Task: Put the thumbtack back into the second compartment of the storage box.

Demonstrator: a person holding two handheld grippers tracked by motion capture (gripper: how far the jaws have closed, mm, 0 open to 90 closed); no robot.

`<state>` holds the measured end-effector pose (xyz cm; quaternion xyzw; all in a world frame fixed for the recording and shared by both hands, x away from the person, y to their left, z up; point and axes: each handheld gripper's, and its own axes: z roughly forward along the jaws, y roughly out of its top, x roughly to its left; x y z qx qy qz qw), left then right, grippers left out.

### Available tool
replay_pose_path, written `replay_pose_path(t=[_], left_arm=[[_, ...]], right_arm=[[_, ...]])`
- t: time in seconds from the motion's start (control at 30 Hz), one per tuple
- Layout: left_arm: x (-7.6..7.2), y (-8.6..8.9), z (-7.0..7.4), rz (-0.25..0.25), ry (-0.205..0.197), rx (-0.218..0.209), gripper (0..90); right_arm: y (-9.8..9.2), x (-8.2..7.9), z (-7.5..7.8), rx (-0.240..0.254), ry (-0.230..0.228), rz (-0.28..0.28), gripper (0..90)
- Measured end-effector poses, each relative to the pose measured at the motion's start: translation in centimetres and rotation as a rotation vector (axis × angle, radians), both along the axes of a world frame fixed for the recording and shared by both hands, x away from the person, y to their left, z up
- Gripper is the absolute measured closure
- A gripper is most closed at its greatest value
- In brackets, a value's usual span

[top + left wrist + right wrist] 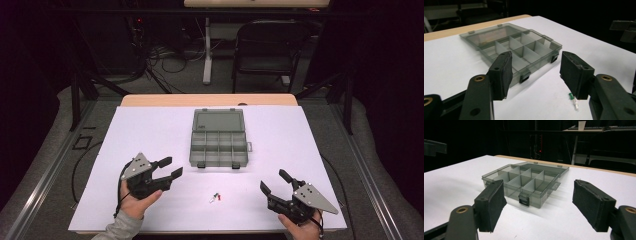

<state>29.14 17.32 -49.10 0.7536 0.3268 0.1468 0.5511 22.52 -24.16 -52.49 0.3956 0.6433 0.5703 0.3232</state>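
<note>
A grey see-through organiser box (pixel 218 138) lies open in the middle of the white table, its lid folded back and its several compartments looking empty (pixel 519 50) (pixel 526 181). A few small parts, green, red and white (pixel 216 197), lie on the table in front of it; a green and white one (pixel 573 99) shows by my left gripper's right jaw. My left gripper (pixel 171 167) is open at the front left, pointing toward the box, with nothing between its jaws. My right gripper (pixel 274 181) stands open at the front right, also with nothing in it.
The white sheet (pixel 150 130) covers a wooden table whose far edge (pixel 210 100) shows behind the box. Beyond it stand a folding chair (pixel 267 47) and a desk leg (pixel 207 50) among floor cables. Dark rails (pixel 45 170) run along both sides.
</note>
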Motion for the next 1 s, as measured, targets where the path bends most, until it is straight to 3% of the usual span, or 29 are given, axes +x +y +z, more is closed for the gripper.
replay_pose_path(t=[0.2, 0.27, 0.57, 0.77, 1.0], left_arm=[[0.4, -3.1, -0.5, -0.048, 0.018, 0.04, 46.9], [0.3, -3.8, -1.0, -0.045, 0.02, 0.075, 47.2], [-0.5, -4.9, -3.6, -0.119, 0.1, 0.119, 47.5], [-0.9, -5.8, -4.5, -0.136, 0.12, 0.168, 48.3], [-1.2, -6.7, -5.4, -0.171, 0.182, 0.186, 56.4]], right_arm=[[-0.1, 0.0, 0.0, 0.008, 0.002, -0.008, 25.2], [-0.2, 0.0, 0.0, 0.008, 0.005, -0.009, 25.2], [-0.1, 0.1, 0.0, 0.007, 0.007, -0.003, 25.2], [-0.3, 0.2, 0.0, 0.008, 0.018, -0.002, 25.4], [-0.5, 0.3, 0.0, 0.025, 0.028, -0.004, 25.4]])
